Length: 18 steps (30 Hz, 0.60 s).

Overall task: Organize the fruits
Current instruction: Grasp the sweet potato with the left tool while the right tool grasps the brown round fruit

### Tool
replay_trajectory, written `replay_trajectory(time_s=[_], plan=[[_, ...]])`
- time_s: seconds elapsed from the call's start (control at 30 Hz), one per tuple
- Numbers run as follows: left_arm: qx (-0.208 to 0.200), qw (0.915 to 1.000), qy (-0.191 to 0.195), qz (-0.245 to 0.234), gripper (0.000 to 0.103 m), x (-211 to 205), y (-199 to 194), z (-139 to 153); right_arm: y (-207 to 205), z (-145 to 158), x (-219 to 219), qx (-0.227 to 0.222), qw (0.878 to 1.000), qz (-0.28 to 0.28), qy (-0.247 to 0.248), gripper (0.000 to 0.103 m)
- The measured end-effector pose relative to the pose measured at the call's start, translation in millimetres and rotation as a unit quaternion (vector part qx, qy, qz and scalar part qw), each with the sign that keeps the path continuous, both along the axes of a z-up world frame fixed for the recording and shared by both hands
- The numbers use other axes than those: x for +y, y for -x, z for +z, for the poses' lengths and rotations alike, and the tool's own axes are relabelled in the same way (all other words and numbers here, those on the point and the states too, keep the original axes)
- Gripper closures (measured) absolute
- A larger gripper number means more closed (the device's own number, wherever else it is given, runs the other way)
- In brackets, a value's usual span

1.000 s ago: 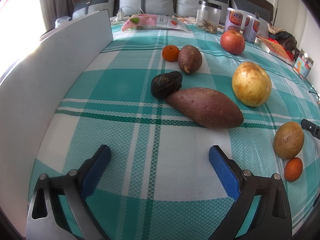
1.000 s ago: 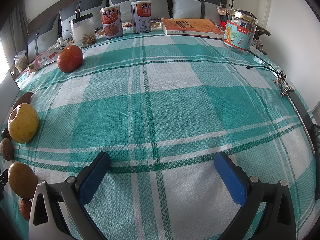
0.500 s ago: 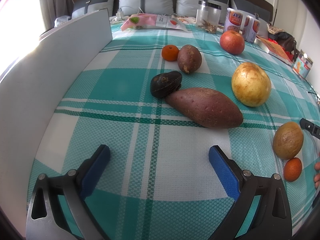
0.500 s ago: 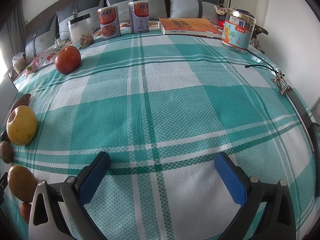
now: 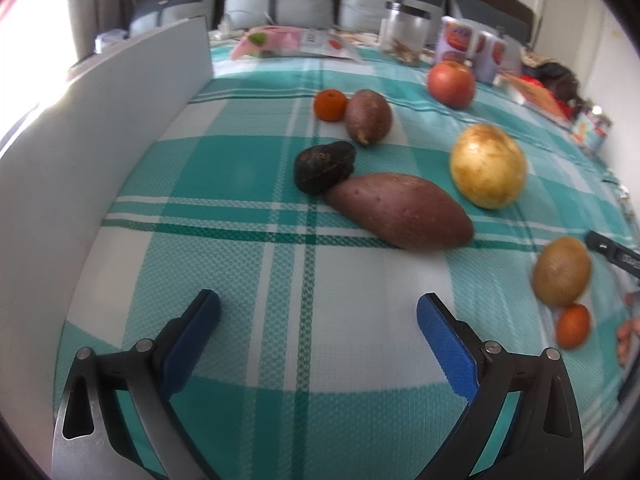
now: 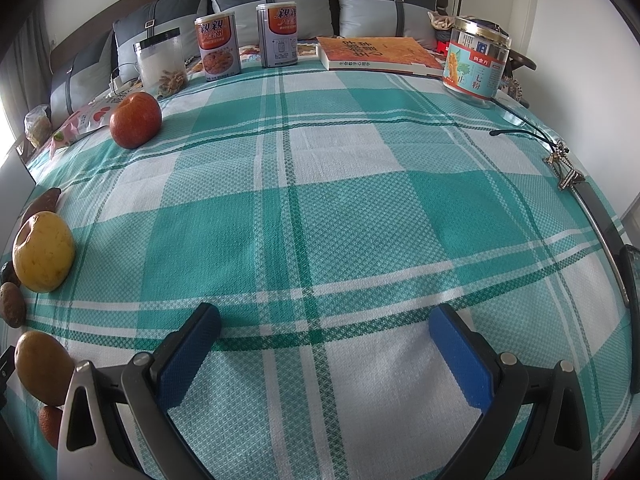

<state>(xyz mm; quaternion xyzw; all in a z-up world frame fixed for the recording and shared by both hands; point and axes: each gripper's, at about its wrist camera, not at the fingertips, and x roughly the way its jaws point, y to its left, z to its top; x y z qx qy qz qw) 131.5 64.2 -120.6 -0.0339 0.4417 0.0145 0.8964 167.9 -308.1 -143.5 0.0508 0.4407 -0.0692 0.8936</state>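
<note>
In the left wrist view a long sweet potato (image 5: 400,210) lies mid-cloth, touching a dark avocado (image 5: 323,166). Behind them sit a small sweet potato (image 5: 368,116) and a mandarin (image 5: 329,105). To the right are a yellow pear (image 5: 487,166), a red apple (image 5: 451,83), a brown round fruit (image 5: 561,271) and a second mandarin (image 5: 573,326). My left gripper (image 5: 318,322) is open, short of the long sweet potato. My right gripper (image 6: 325,334) is open over bare cloth, with the pear (image 6: 43,252), apple (image 6: 135,120) and brown fruit (image 6: 42,366) off to its left.
A white board (image 5: 100,120) walls the cloth's left side. Cans (image 6: 218,48), a clear jar (image 6: 160,64), a book (image 6: 380,53) and a tin (image 6: 476,62) line the back. A snack bag (image 5: 288,42) lies far left. A black strap with clips (image 6: 568,168) runs along the right edge. A hand's fingers (image 5: 626,332) show at right.
The left gripper has swung slightly left and the view blurs; the fruits sit a bit further right. The right gripper has tilted up a little. No fruit has moved.
</note>
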Motion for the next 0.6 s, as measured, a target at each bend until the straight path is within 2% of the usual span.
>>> replay_trajectory(time_s=[0.1, 0.2, 0.3, 0.37, 0.43, 0.53, 0.6], plan=[[0.004, 0.9988, 0.049, 0.007, 0.004, 13, 5, 7, 0, 0, 0, 0.000, 1.000, 0.000, 0.000, 0.000], [0.004, 0.9978, 0.066, 0.004, 0.005, 13, -3, 18, 0, 0, 0, 0.000, 1.000, 0.000, 0.001, 0.000], [0.022, 0.9956, 0.090, -0.015, 0.005, 0, -21, 28, 0, 0, 0, 0.000, 1.000, 0.000, 0.001, 0.000], [0.026, 0.9963, 0.081, -0.009, 0.005, -14, -35, 34, 0, 0, 0, 0.000, 1.000, 0.000, 0.001, 0.000], [0.047, 0.9967, 0.061, 0.025, 0.005, -24, -54, 28, 0, 0, 0, 0.000, 1.000, 0.000, 0.001, 0.000], [0.085, 0.9919, 0.074, 0.059, 0.004, -20, -67, 9, 0, 0, 0, 0.000, 1.000, 0.000, 0.001, 0.000], [0.071, 0.9917, 0.081, 0.071, 0.004, -12, -57, 13, 0, 0, 0, 0.000, 1.000, 0.000, 0.001, 0.000]])
